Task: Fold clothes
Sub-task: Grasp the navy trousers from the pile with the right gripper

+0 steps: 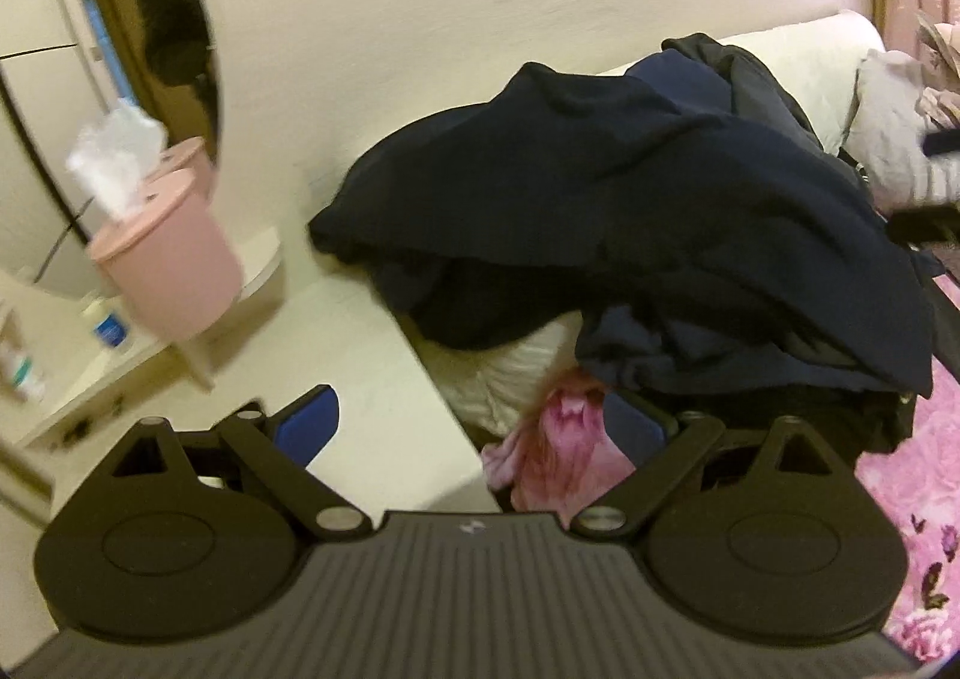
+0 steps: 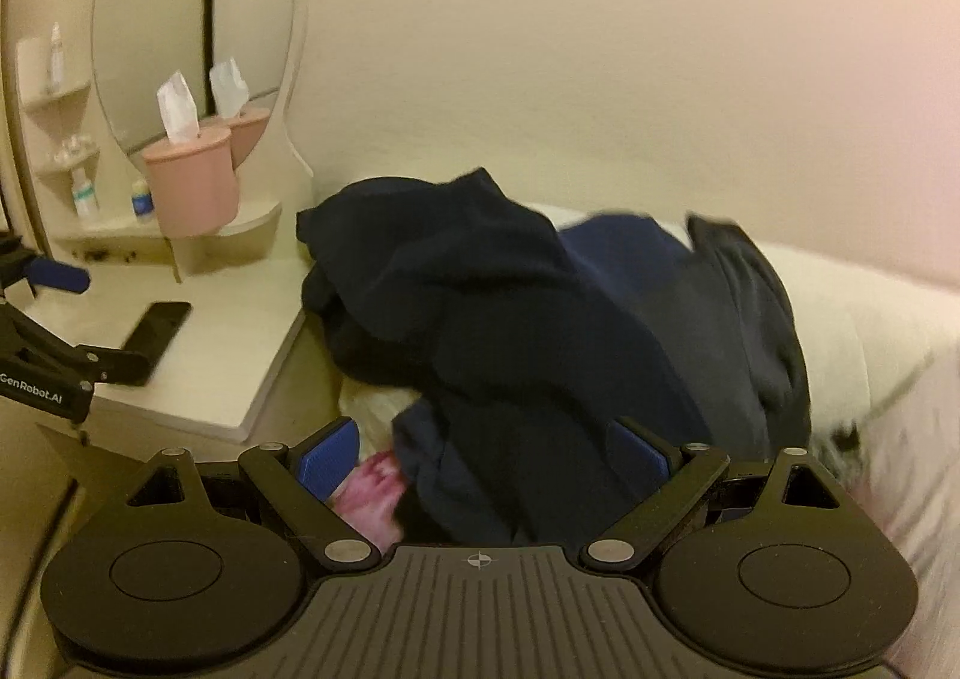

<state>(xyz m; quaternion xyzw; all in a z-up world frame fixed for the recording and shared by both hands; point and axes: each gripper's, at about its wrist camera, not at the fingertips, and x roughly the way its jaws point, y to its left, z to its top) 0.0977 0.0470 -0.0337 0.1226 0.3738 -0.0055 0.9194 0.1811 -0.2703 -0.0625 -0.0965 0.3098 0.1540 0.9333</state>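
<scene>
Here, a heap of dark navy clothes (image 1: 630, 235), piled loose and unfolded on a bed with a pink floral cover (image 1: 912, 499), far side against a cream wall. Left tongs (image 1: 480, 427) spread wide, blue pads apart, empty, hovering over the gap where the white tabletop (image 1: 384, 379) meets the bed; heap just beyond the pads, a crumpled pink cloth (image 1: 558, 457) and a pale cream fabric (image 1: 516, 379) showing beneath its near edge. Right tongs (image 2: 483, 454) likewise wide open, gripping nothing, low before the same navy heap (image 2: 540, 331), right pad close against the dark fabric, contact impossible to tell. Pink cloth (image 2: 375, 490) visible near the left pad. To the left, a dressing tabletop (image 2: 198, 379) with a black phone (image 2: 157, 328) lying flat and a pink tissue holder (image 2: 192, 187), white tissue sticking up, set before an oval mirror (image 2: 198, 18). Small bottles (image 2: 84, 193) on the little shelves left of the mirror. Left tongs (image 2: 57, 274) entering the right wrist view at far left edge, above the tabletop. At far right of the left view, grey cloth (image 1: 888, 138) on the bed, blurred.
</scene>
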